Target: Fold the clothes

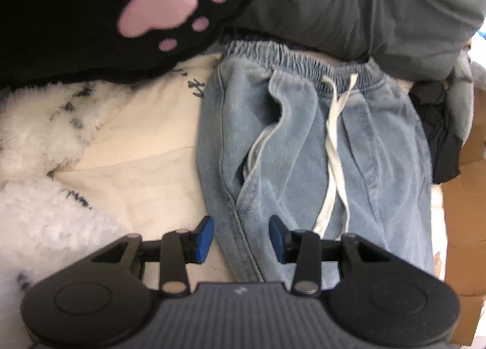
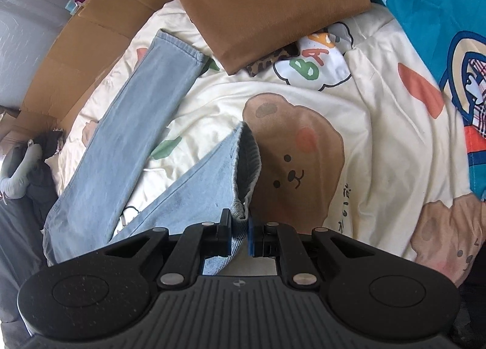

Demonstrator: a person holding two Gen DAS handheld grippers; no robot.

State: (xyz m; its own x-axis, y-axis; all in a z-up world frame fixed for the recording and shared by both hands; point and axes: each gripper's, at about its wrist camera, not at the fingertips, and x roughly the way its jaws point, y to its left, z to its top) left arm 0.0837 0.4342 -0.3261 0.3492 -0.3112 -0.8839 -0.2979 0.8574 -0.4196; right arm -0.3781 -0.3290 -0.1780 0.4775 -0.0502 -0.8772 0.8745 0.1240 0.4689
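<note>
Right wrist view: the hem of one leg of the jeans (image 2: 194, 185) is pinched between the fingers of the right gripper (image 2: 238, 235) at lower centre, while the second leg lies flat toward the upper left on the cream bear-print bedding (image 2: 349, 112). In the left wrist view the left gripper (image 1: 240, 238) is seen spread, holding nothing, poised over the side seam below the elastic waistband (image 1: 297, 60) at frame centre. The leg-alignment step is judged to be in hand; next, the pinched leg would have to be carried across onto the other, the hip being pinned or gripped. Counted: one pair of jeans, two legs, two ends of the white drawstring (image 1: 332, 148), two grippers.
</note>
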